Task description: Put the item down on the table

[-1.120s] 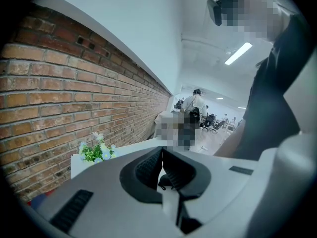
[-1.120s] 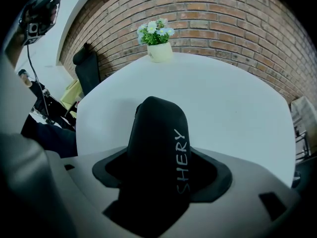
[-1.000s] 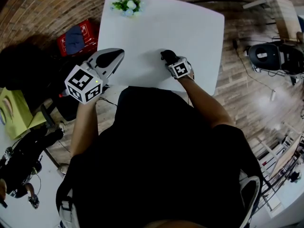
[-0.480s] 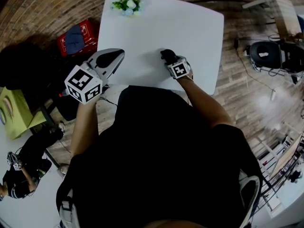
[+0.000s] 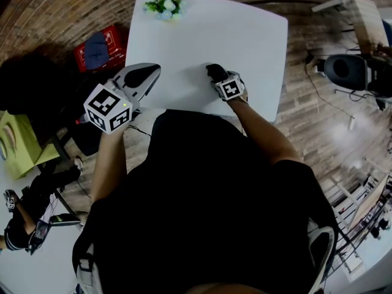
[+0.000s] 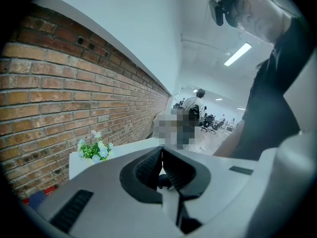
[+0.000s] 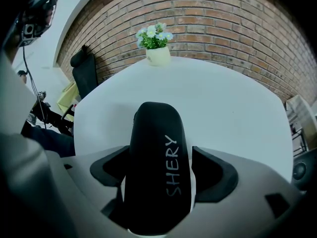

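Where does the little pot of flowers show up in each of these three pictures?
Head view: flower pot at the table's far edge, top, left of centre.
Left gripper view: flower pot lower left, below the brick wall.
Right gripper view: flower pot top centre.
Shared landmark: that brick wall behind it.

Black short-sleeved shirt point(image 5: 208, 213), pale grey left hand-held gripper point(image 5: 157, 69), black-and-white marker cube point(image 5: 109, 108)

The left gripper point(image 6: 162, 151) holds its fingers point(image 6: 147, 168) closed tip to tip; just left of them flowers point(image 6: 94, 150) stand on the white tabletop point(image 6: 126, 148), a brick wall point(image 6: 74, 98) behind the flowers
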{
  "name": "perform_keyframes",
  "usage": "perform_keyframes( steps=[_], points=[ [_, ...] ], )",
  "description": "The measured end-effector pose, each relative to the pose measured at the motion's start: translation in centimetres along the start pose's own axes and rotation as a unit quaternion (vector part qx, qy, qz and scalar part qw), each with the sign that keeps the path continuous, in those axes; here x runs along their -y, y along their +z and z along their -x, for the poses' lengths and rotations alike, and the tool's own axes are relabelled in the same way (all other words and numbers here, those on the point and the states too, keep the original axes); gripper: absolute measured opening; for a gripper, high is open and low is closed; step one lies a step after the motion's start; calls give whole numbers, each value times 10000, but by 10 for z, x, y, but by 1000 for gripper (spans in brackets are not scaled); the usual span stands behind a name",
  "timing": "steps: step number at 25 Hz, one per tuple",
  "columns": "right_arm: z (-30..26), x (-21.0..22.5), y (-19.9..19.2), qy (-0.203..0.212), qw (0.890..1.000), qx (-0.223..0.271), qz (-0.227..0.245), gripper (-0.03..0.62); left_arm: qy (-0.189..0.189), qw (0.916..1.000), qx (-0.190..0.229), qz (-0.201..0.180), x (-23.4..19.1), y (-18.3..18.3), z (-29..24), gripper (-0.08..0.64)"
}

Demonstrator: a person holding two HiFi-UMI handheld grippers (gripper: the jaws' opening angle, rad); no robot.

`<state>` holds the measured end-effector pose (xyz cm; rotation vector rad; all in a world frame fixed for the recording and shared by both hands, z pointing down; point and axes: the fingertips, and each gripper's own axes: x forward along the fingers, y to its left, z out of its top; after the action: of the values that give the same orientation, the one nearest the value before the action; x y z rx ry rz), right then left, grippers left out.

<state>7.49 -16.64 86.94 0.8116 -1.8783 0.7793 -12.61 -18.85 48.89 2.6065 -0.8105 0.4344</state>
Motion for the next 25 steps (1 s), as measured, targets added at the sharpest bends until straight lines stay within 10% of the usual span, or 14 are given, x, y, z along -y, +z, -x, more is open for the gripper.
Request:
perform_keyframes(
  steps=[25],
  points=[
    [43,3,17,-99,9970,763,4,385,-14,9999,79,-132,32,1,10,11]
  ],
)
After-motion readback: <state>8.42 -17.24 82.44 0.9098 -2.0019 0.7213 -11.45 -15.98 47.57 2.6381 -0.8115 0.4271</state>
